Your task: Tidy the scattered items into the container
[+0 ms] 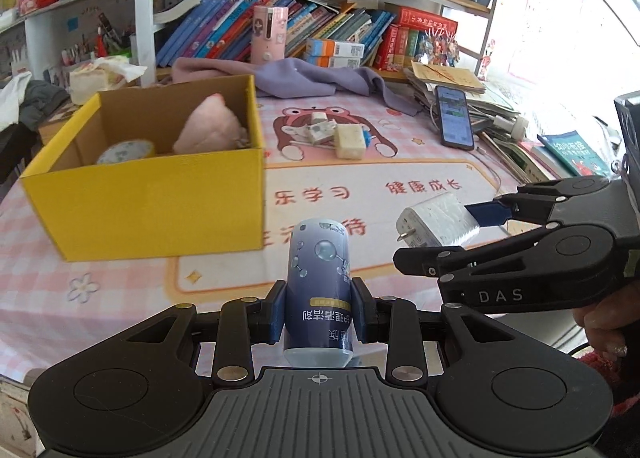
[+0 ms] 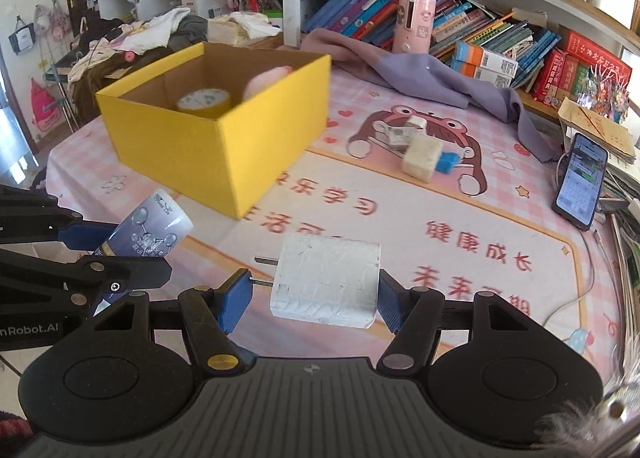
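Through the left wrist camera, the yellow box (image 1: 152, 193) sits open-topped on the pink mat (image 1: 120, 290), left of centre, with a pink plush (image 1: 210, 125) and a tape roll (image 1: 126, 149) lying inside. Bare mat lies between the box's near wall and the left gripper (image 1: 318, 314), whose blue pads are clamped on a blue bottle (image 1: 318, 282) held clear of the surface. To its right the right gripper (image 1: 472, 234) carries a white charger (image 1: 436, 221). Further back, a soap bar (image 1: 350, 141) and small packets (image 1: 318, 129) cluster on the mat, a phone (image 1: 454, 117) beside them. From the right wrist camera, the right gripper (image 2: 316, 290) grips the white charger (image 2: 326, 278) by its sides, prongs pointing left. The yellow box (image 2: 224, 145) stands ahead and left, tape roll (image 2: 204, 99) and plush (image 2: 266, 83) within. The left gripper (image 2: 100, 250) with the bottle (image 2: 150, 230) hovers just short of the box's near corner; open mat stretches right toward the soap bar (image 2: 422, 155) and phone (image 2: 582, 179).
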Motion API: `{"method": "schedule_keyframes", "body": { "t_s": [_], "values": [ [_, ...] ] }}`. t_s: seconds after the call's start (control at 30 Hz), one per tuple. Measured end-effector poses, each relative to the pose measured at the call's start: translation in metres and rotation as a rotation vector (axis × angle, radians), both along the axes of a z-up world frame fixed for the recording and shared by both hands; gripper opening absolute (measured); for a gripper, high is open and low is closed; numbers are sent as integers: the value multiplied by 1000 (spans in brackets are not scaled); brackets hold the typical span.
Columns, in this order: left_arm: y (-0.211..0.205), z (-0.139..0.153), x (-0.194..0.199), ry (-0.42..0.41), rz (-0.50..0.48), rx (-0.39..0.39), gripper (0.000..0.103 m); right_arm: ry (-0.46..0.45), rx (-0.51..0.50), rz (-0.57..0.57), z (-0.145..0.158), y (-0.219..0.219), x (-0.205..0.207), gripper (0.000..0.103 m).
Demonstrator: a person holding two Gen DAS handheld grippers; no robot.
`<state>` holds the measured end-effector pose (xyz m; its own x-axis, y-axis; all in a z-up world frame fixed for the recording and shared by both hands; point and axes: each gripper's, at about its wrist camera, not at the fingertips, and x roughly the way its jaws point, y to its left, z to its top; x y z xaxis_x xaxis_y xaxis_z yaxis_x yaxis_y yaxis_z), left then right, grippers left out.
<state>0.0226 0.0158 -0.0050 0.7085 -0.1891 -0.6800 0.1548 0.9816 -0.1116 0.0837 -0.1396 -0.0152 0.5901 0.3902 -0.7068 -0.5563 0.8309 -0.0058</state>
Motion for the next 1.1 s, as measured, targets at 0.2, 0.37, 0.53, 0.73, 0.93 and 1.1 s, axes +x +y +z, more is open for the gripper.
{"method": "schedule_keyframes", "body": {
  "t_s": [0.2, 0.37, 0.53, 0.73, 0.93, 1.1],
  "values": [
    [30, 0, -24, -7, -37, 9, 31, -1, 13, -27, -4, 31, -34, 63],
    [52, 2, -40, -19, -38, 6, 31, -14, 15, -27, 0, 54, -54, 63],
    [74, 3, -51, -39, -15, -5, 31, -30, 8, -4, 5, 74, -65, 63],
    [98, 4, -61, -47, 24, -21, 31, -35, -4, 44, 7, 97, -71, 63],
    [116, 3, -65, -48, 65, -40, 31, -27, -13, 79, 7, 114, -73, 63],
    [125, 3, -67, -44, 92, -41, 31, -10, -12, 101, 6, 124, -73, 63]
  ]
}}
